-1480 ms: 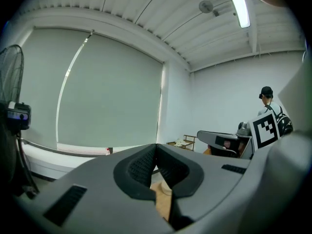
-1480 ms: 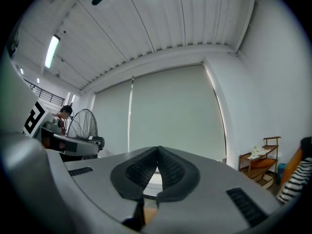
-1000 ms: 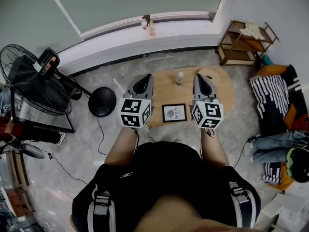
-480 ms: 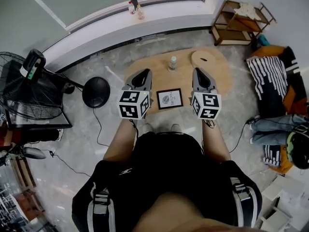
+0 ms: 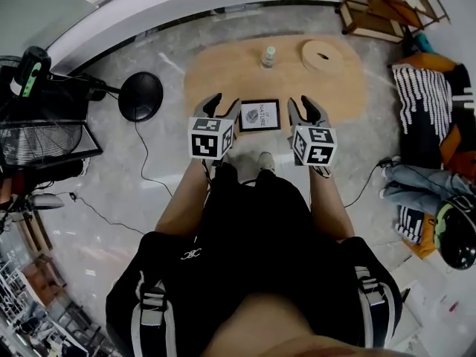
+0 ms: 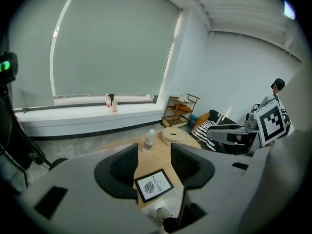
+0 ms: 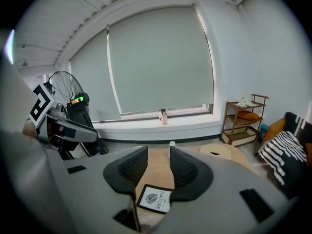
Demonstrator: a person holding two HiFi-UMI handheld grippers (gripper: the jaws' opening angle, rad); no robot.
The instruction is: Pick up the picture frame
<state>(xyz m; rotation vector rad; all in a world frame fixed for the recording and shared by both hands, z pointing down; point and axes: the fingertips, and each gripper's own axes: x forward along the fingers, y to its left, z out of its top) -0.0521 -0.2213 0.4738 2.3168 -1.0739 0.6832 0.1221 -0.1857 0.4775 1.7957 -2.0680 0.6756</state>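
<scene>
The picture frame (image 5: 259,115), black-edged with a white leaf print, lies flat near the front edge of the low wooden table (image 5: 223,73). My left gripper (image 5: 222,104) hovers just left of it and my right gripper (image 5: 306,106) just right of it, both above the table's edge. Both pairs of jaws are opening and nothing is between them. In the left gripper view the frame (image 6: 153,185) shows below the gap of the left gripper (image 6: 153,152). The right gripper view shows the frame (image 7: 157,199) under the right gripper (image 7: 157,155).
A small plastic bottle (image 5: 268,56) and a round wooden disc (image 5: 322,54) stand at the table's far side. A fan's black base (image 5: 140,95) sits on the floor to the left, a wooden shelf (image 5: 387,6) and heaped clothes (image 5: 428,103) to the right. A shoe (image 5: 265,162) is below the frame.
Both grippers have come down and closer to the table, now flanking the frame. Their jaws, shut before, now stand apart.
</scene>
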